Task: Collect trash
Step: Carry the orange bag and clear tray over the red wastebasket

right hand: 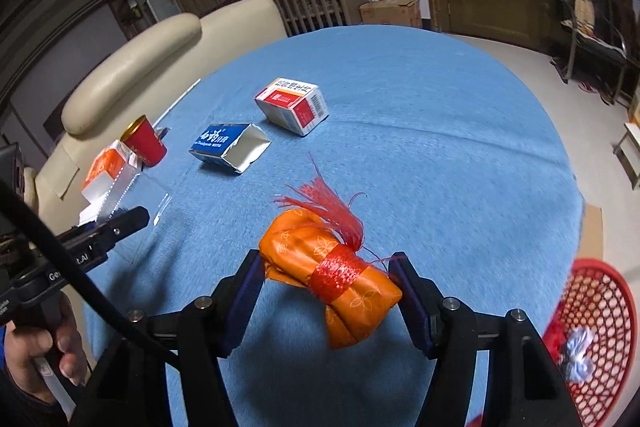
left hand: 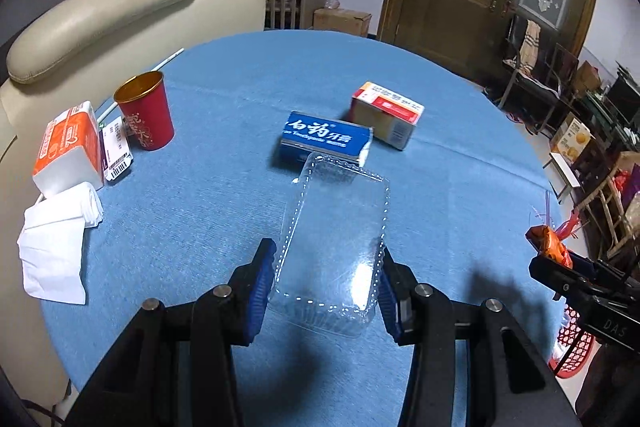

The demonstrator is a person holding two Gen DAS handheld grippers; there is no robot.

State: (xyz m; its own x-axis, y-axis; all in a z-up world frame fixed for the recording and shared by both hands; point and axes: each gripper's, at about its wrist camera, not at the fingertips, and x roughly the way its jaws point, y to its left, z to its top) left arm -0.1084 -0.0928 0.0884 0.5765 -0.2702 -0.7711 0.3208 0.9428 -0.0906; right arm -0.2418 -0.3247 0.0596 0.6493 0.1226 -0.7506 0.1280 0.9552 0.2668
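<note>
My left gripper (left hand: 326,259) is shut on a clear plastic tray (left hand: 334,243), held above the blue tablecloth (left hand: 224,195). My right gripper (right hand: 328,267) is shut on an orange wrapper bundle tied with red mesh (right hand: 332,275), also lifted over the table; it shows at the right edge of the left wrist view (left hand: 548,241). A blue toothpaste box (left hand: 324,139) and a red-and-white medicine box (left hand: 386,115) lie mid-table. A red paper cup (left hand: 146,111) stands at the left. A red mesh basket (right hand: 600,331) sits beyond the table's right edge with some trash in it.
An orange tissue pack (left hand: 68,147), a white tissue (left hand: 56,243), a labelled small box (left hand: 116,147) and a straw (left hand: 168,59) lie at the table's left edge. A cream armchair (left hand: 104,23) stands behind the table. Cardboard boxes and shelves line the room.
</note>
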